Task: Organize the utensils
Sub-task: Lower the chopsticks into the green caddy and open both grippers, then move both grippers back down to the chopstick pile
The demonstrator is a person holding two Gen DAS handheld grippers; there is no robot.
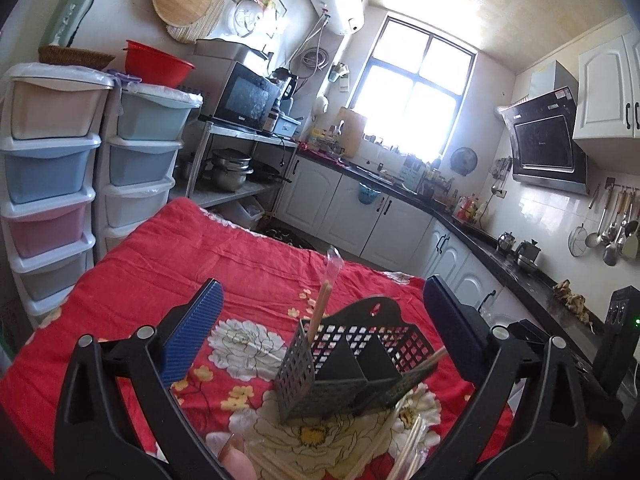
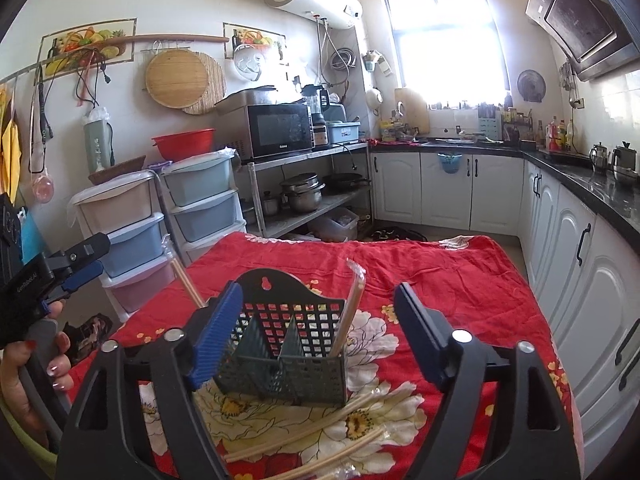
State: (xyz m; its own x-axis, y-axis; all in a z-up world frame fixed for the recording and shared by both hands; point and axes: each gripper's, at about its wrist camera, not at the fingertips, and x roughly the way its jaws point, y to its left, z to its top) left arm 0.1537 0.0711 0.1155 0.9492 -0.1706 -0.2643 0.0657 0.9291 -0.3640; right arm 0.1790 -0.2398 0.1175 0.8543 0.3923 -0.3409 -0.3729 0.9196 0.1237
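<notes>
Cloth (image 2: 460, 276), red with white and yellow flowers, covers the table and carries everything. Near its front edge stands the caddy (image 2: 288, 344), a dark perforated utensil holder with a tall arched back and inner dividers making compartments.

From the right wrist camera, the caddy sits low in the centre, reaching from behind the left finger toward the middle of the gap, so it lies at about 11 o'clock from the right gripper (image 2: 320, 336). Its blue pads are spread wide and grasp nothing; the left pad overlaps the caddy's left corner in the picture, though contact cannot be told.

From the left wrist camera, the caddy (image 1: 344, 364) appears turned corner-on, between the fingers of the left gripper (image 1: 324, 328), at roughly 5 o'clock from its midpoint. This gripper also stands wide apart, holding nothing. In the right view the left gripper (image 2: 80, 268) shows at 9 o'clock, held in a hand (image 2: 36, 376) with painted nails.

One wrapped chopstick pair (image 2: 352, 312) stands tilted in the caddy's right compartment, its clear wrapper tip rising above the rim. A second pair (image 2: 186, 280) leans at the caddy's left end, behind the pad. More pairs (image 2: 320, 436) lie loose on the cloth at 6 o'clock from the caddy, just in front of it.
</notes>
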